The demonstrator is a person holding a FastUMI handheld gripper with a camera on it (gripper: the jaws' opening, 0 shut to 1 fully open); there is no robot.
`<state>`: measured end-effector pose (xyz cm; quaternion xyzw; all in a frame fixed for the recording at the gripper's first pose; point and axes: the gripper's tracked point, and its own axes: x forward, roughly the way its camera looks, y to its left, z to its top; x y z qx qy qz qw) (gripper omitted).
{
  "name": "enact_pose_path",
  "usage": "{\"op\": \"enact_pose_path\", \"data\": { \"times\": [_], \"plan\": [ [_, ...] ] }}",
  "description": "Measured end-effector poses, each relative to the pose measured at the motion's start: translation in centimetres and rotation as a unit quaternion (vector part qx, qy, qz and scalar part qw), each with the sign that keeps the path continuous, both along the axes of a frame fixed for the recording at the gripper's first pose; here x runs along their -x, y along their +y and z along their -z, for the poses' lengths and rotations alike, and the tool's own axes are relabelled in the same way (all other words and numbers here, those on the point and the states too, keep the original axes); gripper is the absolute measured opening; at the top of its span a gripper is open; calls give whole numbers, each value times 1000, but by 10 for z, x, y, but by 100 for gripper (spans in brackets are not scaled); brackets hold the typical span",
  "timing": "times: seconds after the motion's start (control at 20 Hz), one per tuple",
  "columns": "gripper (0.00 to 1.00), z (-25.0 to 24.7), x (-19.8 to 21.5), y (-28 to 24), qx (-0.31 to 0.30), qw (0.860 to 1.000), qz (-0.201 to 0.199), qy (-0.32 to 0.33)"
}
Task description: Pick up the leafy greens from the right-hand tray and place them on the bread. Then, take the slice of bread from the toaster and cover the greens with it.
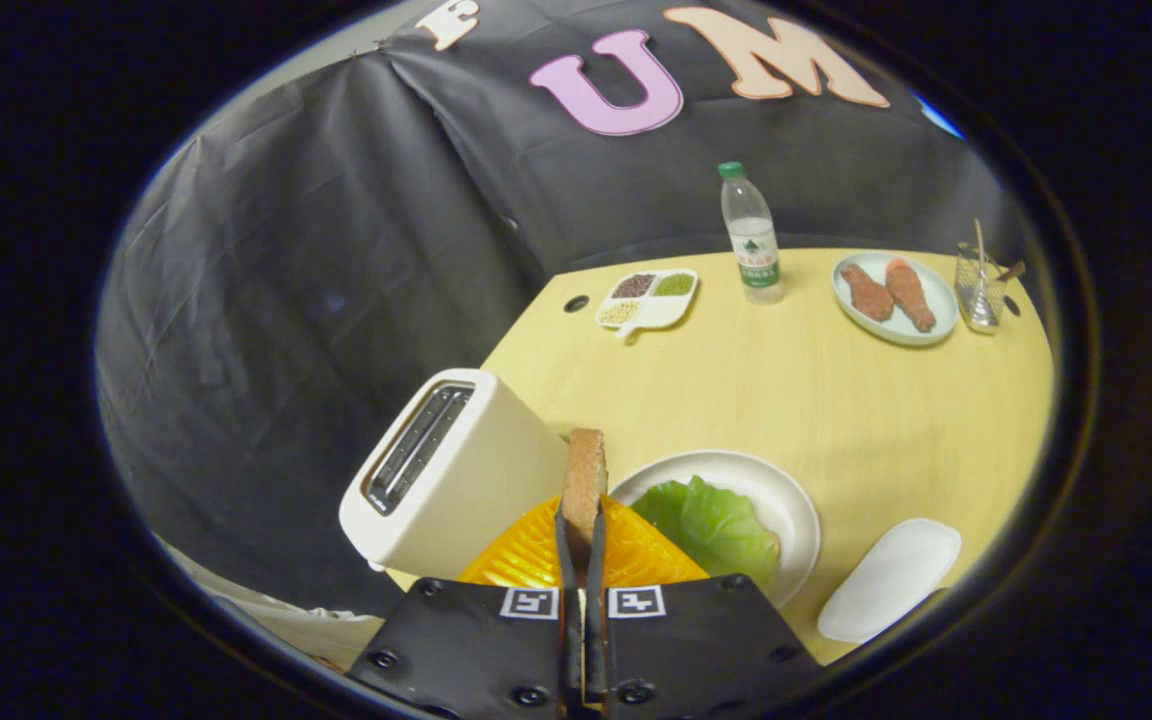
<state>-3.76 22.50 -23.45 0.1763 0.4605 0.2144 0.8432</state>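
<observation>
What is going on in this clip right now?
The hand-held gripper is shut on a slice of bread, held edge-up beside the toaster. The leafy greens already lie on the round plate just right of the fingers. The white tray sits beyond that plate.

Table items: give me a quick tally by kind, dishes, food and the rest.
Dishes: 4 (round plate, white tray, oval plate, divided dish)
Bread slices: 1, in the tool
Greens: 1
Drumsticks: 2
Toaster: 1
Bottle: 1
Glass: 1
Total: 11
</observation>
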Motion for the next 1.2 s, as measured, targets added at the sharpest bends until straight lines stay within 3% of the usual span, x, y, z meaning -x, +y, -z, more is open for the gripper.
{"op": "enact_pose_path", "data": {
  "times": [0.55,0.9,1.2],
  "plan": [
    [8,49,13,-44,37,998,35,34],
    [38,73,24,-73,79,996,26,44],
    [99,61,22,-87,67,997,22,22]
  ]
}}
